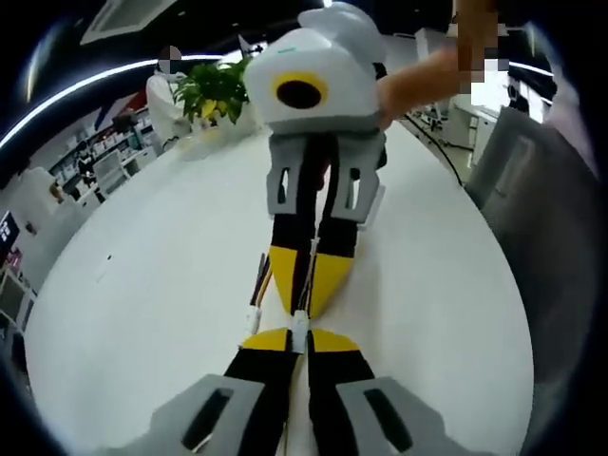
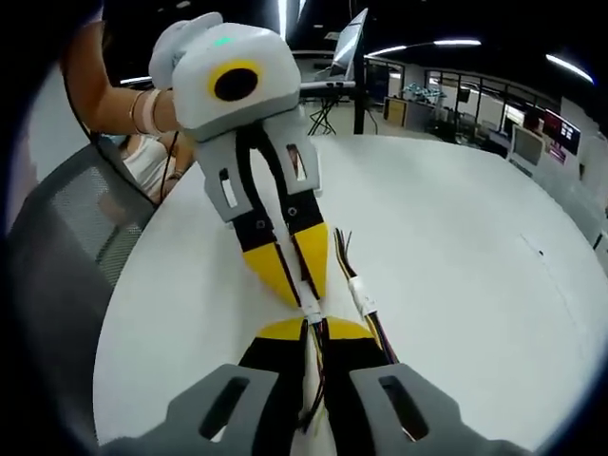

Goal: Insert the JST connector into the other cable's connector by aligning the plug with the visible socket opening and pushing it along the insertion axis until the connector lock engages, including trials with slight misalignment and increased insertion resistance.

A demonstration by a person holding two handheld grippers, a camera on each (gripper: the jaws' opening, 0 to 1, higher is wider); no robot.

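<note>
- Left gripper view: the left gripper [image 1: 299, 340] is clamped on the white connector [image 1: 299, 330], jaws nearly together. The right gripper [image 1: 302, 302] comes in nose to nose from above, pinched on the mating end. All of it hangs just over the white table [image 1: 142, 285].
- A second white connector [image 1: 254, 319] on thin wires [image 1: 260, 277] lies just beside the tips.
- Right gripper view: the right gripper [image 2: 315, 331] is closed on the wires [image 2: 319, 380], the left gripper [image 2: 302, 296] opposite, with the white plug [image 2: 311, 310] between them.
- Handling, by my reckoning: tiny, light, brittle plastic on floppy leads. Grip the housing, never the wire, and push straight.
</note>
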